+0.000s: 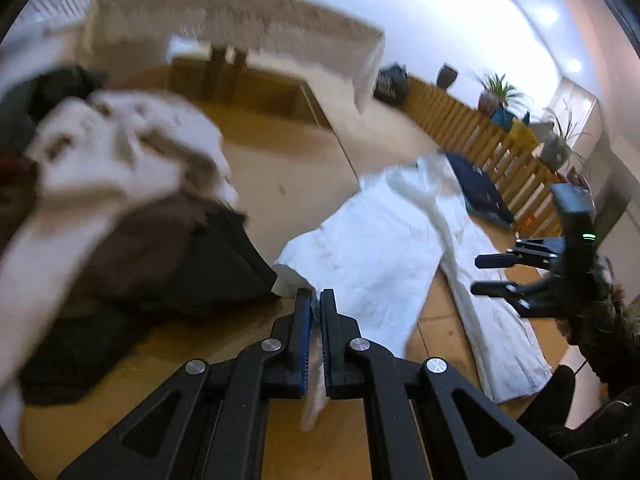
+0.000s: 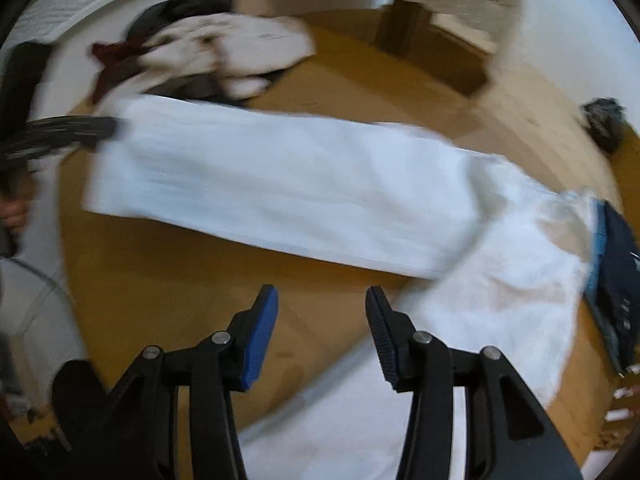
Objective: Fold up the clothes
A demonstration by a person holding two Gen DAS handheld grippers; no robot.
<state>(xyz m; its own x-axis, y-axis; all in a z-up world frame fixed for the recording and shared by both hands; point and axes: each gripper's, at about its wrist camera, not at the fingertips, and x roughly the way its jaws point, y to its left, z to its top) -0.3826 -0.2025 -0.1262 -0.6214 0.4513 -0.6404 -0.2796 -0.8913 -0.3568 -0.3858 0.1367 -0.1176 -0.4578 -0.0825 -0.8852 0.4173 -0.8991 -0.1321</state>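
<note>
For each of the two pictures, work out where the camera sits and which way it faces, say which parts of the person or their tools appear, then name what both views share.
Left wrist view: sits on the left gripper, looking down along its fingers, shut on the edge of the white garment; the right gripper shows at right.
Right wrist view: sits on the right gripper, open, tilted down over the garment on the wooden floor; a hand shows at left.
Shared: white garment, clothes pile, navy item.

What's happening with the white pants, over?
Left gripper shut on white pants hem. Right gripper open, empty. Clothes pile beside, not blocking.
</note>
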